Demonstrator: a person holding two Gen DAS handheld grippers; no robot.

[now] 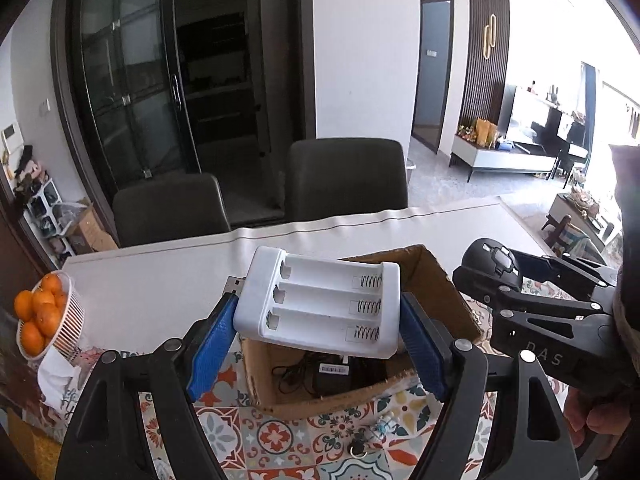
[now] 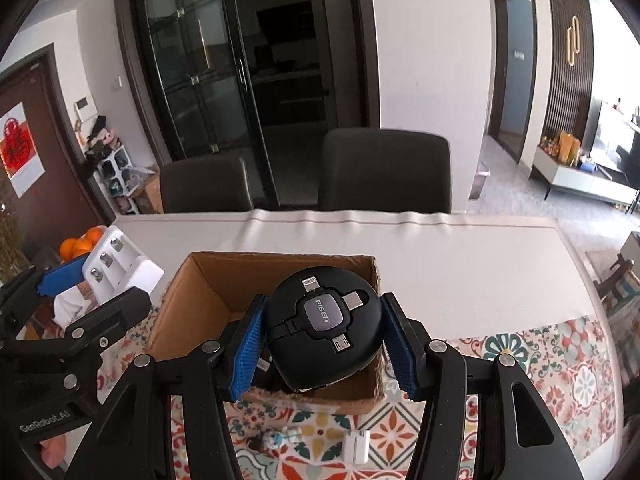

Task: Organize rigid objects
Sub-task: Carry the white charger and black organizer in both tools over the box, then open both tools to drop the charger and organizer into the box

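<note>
Both grippers are loaded over the cardboard box [image 2: 200,300]: left gripper [image 1: 316,332] clamped on a white battery charger [image 1: 320,304], right gripper [image 2: 324,344] clamped on a round black cable reel [image 2: 324,328], so with cables already inside, these two plus the small plug [image 2: 356,446] and keys [image 1: 358,448] on the tablecloth [image 2: 560,360] remain.

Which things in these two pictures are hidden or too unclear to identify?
- Cardboard box contents, left wrist view: the battery charger covers most; only dark cables and a labelled black item show.
- Box interior, right wrist view: the black PISEN cable hub blocks it.
- Small items on the patterned cloth, both views: too small to identify.
- White adapter, right wrist view: partly hidden behind the hand-held gripper.
</note>
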